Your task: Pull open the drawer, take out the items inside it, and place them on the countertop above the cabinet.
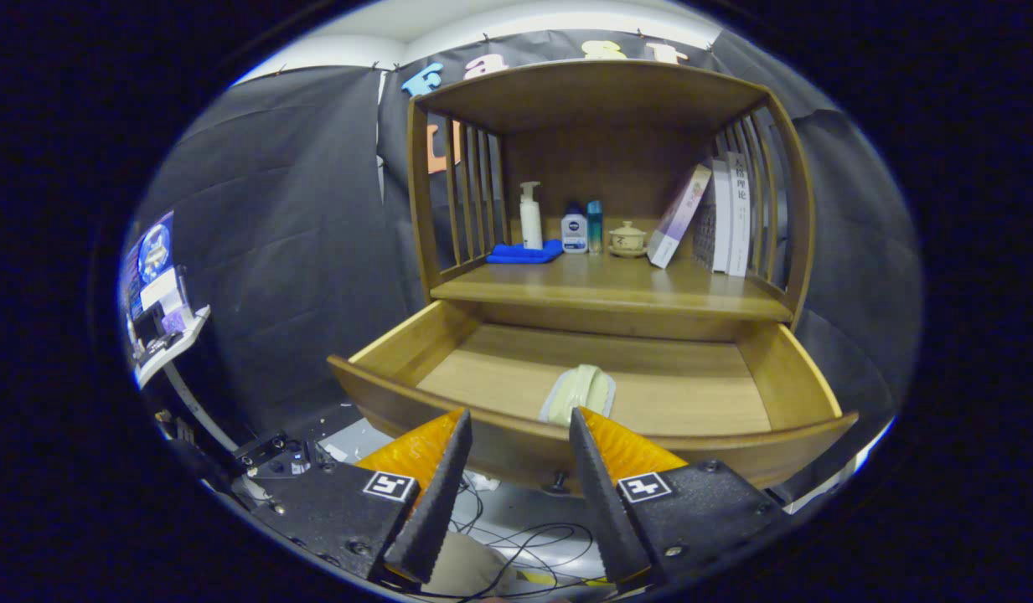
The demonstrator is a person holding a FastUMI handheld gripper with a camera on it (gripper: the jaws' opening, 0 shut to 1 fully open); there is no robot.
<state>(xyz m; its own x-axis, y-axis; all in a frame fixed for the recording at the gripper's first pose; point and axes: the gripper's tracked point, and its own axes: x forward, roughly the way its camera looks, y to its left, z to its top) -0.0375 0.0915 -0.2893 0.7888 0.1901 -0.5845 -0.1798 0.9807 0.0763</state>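
The wooden drawer (801, 381) of the cabinet stands pulled out. On its floor, near the front wall, lies a pale green and white packet (579, 392). My gripper (520, 419) is open, its two orange-backed fingers (445, 469) held just in front of the drawer's front panel (382, 402), with nothing between them. The packet lies just beyond the fingertips, slightly toward the right finger. Above the drawer is the wooden countertop (608, 289) of the cabinet.
On the countertop stand a white pump bottle (530, 216) on a blue cloth (524, 252), two small bottles (574, 232), a lidded cup (627, 239) and several books (725, 218) leaning at the right. Slatted sides and a top board enclose it. Cables lie on the floor below.
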